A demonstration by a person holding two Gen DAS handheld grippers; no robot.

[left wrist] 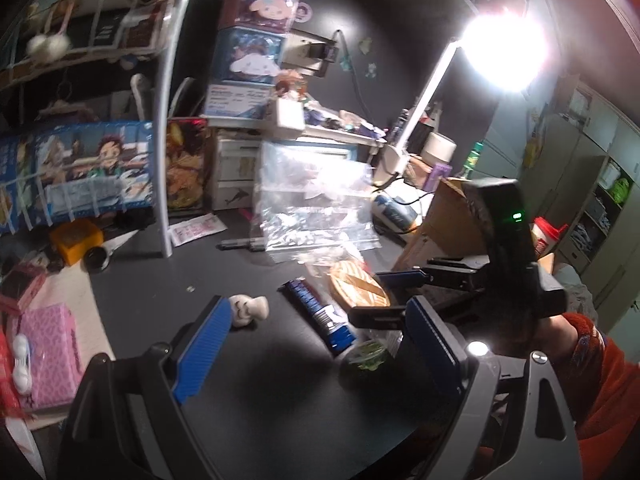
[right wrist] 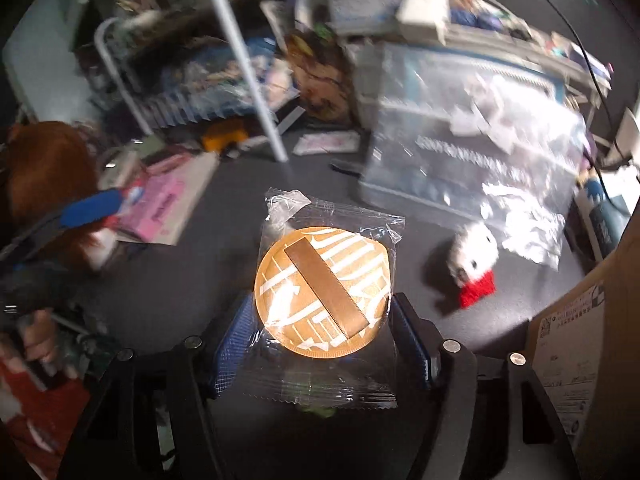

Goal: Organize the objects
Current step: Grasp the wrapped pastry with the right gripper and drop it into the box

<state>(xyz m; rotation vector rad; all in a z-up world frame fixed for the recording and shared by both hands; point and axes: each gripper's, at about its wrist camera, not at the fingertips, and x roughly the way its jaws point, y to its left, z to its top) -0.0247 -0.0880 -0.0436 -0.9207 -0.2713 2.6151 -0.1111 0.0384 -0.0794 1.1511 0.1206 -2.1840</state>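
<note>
A round tan powder puff in a clear wrapper (right wrist: 322, 292) sits between the blue pads of my right gripper (right wrist: 322, 300), which is shut on its two sides and holds it above the black desk (right wrist: 180, 280). In the left wrist view the same puff (left wrist: 358, 288) shows in the right gripper (left wrist: 386, 296) at centre right. My left gripper (left wrist: 319, 302) stands open over the desk with nothing between its fingers. Below it lie a dark blue snack bar (left wrist: 316, 312), a small white figurine (left wrist: 248, 310) and a green wrapped item (left wrist: 368, 354).
A large clear zip bag (left wrist: 312, 200) lies behind the small items. A white plush with a red scarf (right wrist: 474, 268) sits right of the puff. A cardboard box (right wrist: 576, 340) stands at the right, a pink box (left wrist: 48, 356) at the left, a metal pole (left wrist: 164, 160) behind.
</note>
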